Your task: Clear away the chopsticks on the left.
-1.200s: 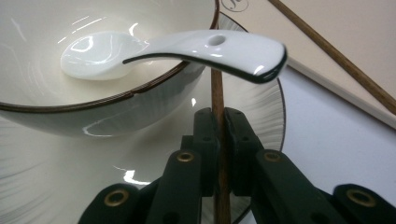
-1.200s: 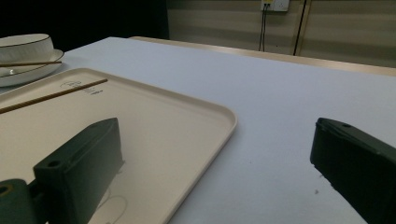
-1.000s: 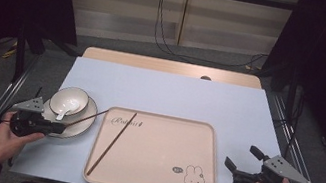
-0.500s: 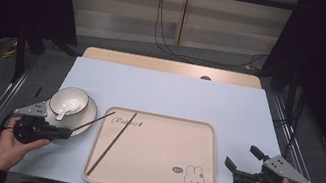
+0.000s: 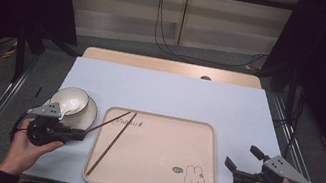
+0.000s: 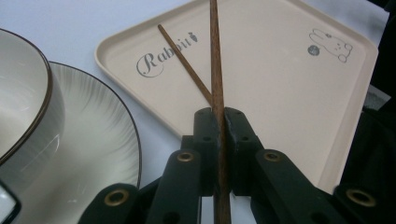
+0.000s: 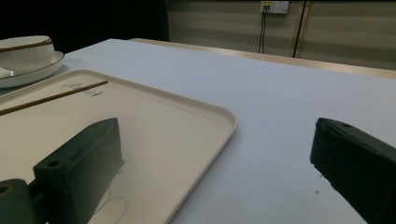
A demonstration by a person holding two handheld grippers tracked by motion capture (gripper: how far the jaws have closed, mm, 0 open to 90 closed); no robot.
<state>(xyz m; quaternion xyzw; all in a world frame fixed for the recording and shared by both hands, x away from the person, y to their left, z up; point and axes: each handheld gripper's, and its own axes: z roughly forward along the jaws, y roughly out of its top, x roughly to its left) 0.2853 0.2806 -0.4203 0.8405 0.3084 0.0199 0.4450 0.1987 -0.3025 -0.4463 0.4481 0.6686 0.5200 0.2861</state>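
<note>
My left gripper (image 5: 78,132) (image 6: 218,112) is shut on a brown chopstick (image 5: 107,122) (image 6: 215,56), just right of the plate. The stick slants over the top left corner of the beige rabbit tray (image 5: 152,171) (image 6: 280,84), tip near the "Rabbit" lettering. A second chopstick (image 5: 111,143) (image 6: 184,60) lies flat along the tray's left side. A white bowl (image 5: 69,99) (image 7: 23,46) stands on a ribbed plate (image 5: 89,115) (image 6: 93,140) left of the tray. My right gripper (image 5: 242,156) (image 7: 215,135) is open, holding nothing, low over the table at the tray's right edge (image 7: 224,116).
The light blue table top (image 5: 176,94) stretches bare behind the tray. A spoon rests in the bowl. Metal rails run along both table sides, and cables hang at the back wall. The near table edge lies close under both hands.
My left gripper has slid a little to the right, off the plate toward the tray's corner, carrying the chopstick. The right gripper has stayed put.
</note>
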